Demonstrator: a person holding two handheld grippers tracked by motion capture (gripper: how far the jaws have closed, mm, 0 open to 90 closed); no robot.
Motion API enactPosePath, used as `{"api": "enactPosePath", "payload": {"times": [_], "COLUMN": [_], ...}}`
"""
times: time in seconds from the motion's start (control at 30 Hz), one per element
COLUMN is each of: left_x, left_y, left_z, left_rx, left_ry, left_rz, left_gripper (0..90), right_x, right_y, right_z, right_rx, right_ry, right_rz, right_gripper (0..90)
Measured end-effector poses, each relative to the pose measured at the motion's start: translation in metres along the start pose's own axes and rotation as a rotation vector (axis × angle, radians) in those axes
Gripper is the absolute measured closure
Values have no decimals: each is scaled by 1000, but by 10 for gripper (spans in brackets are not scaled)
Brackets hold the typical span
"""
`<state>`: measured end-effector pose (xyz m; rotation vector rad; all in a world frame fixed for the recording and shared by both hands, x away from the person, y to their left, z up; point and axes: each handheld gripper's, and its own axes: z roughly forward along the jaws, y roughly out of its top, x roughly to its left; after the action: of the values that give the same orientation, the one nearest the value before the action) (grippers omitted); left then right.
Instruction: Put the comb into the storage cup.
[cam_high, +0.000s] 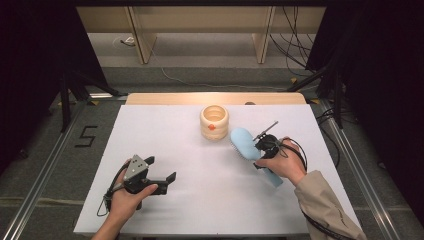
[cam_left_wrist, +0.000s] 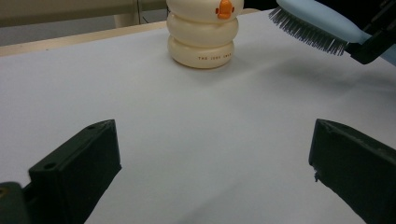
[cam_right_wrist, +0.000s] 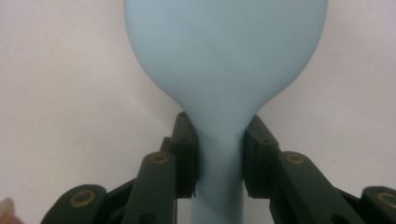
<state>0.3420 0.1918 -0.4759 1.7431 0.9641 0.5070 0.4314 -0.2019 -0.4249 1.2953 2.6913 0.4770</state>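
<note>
Our left claw (cam_high: 161, 181) hovers wide and empty near the desk's (cam_high: 210, 200) front left corner, jaws aimed toward the holder. Midway along the far edge stands the cream ringed duck holder (cam_high: 214, 121), upright, mouth open. Just right of it, our right claw (cam_right_wrist: 219, 158) pinches the neck of the pale blue hairbrush (cam_high: 246, 143), lifted off the desk, bristles down, head close beside the holder. We judge the pickup done; dropping the brush into the holder remains. Nothing blocks the way; cables trail on the floor beyond.
</note>
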Motion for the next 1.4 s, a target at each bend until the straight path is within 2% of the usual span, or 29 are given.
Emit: {"api": "enactPosePath", "payload": {"times": [0.33,0.53,0.67,0.7,1.17,1.4], "left_x": [0,0,0,0,0,0], "left_y": [0,0,0,0,0,0], "left_z": [0,0,0,0,0,0], "left_rx": [1,0,-1,-1,-1,-1], "left_ry": [1,0,0,-1,-1,-1], "left_rz": [0,0,-1,-1,-2,0], "left_gripper": [15,15,15,15,15,15], "right_x": [0,1,1,2,6,7], "right_y": [2,3,4,4,6,6], "right_z": [-7,-8,-9,-9,-14,-13], "right_rx": [-118,-161,-202,-235,-379,-418], "right_ry": [10,19,25,28,40,47], "right_rz": [20,25,15,16,1,0], "right_gripper": [702,702,703,703,702,702]}}
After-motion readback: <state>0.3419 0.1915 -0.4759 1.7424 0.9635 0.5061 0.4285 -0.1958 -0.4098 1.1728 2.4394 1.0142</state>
